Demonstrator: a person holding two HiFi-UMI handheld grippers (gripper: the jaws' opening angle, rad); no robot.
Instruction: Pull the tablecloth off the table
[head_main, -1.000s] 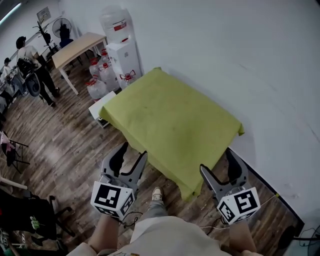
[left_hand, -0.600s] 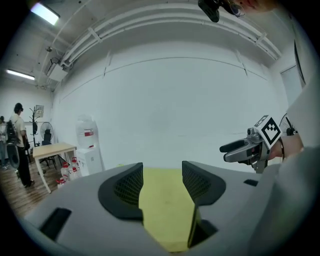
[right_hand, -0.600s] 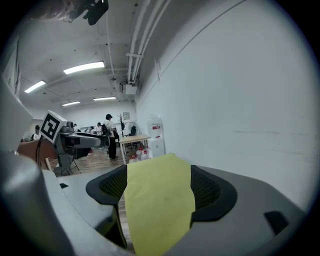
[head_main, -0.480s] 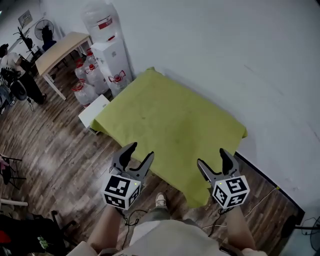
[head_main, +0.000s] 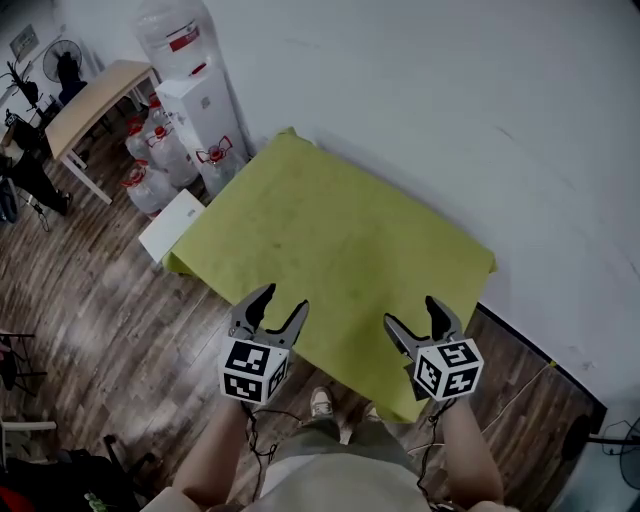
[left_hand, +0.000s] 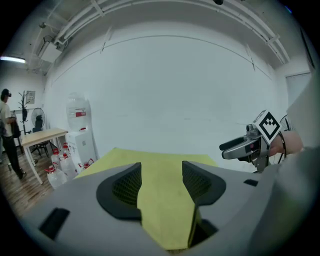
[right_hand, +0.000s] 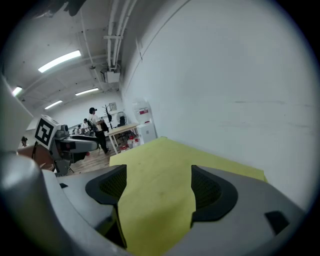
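Note:
A yellow-green tablecloth (head_main: 330, 240) covers a rectangular table set against the white wall, its edges draping over the sides. My left gripper (head_main: 268, 306) hovers over the cloth's near edge, jaws open with nothing between them. To its right, also above the near edge, my right gripper (head_main: 412, 318) stands open and empty. Between the jaws in the left gripper view the tablecloth (left_hand: 160, 200) stretches ahead, and the right gripper (left_hand: 235, 146) shows at the right. The tablecloth (right_hand: 160, 190) fills the gap between the jaws in the right gripper view, with the left gripper (right_hand: 82, 144) at the left.
A water dispenser (head_main: 195, 95) with several spare bottles (head_main: 150, 160) stands left of the table. A white box (head_main: 172, 224) lies on the wood floor by the table's left corner. A wooden table (head_main: 95, 95) and a person (head_main: 25, 165) are at the far left. My shoe (head_main: 321, 402) shows below.
Both grippers have come forward and closer together, from beside the table's near corner to over the cloth's near edge. The view has shifted toward the table. Jaws stay open.

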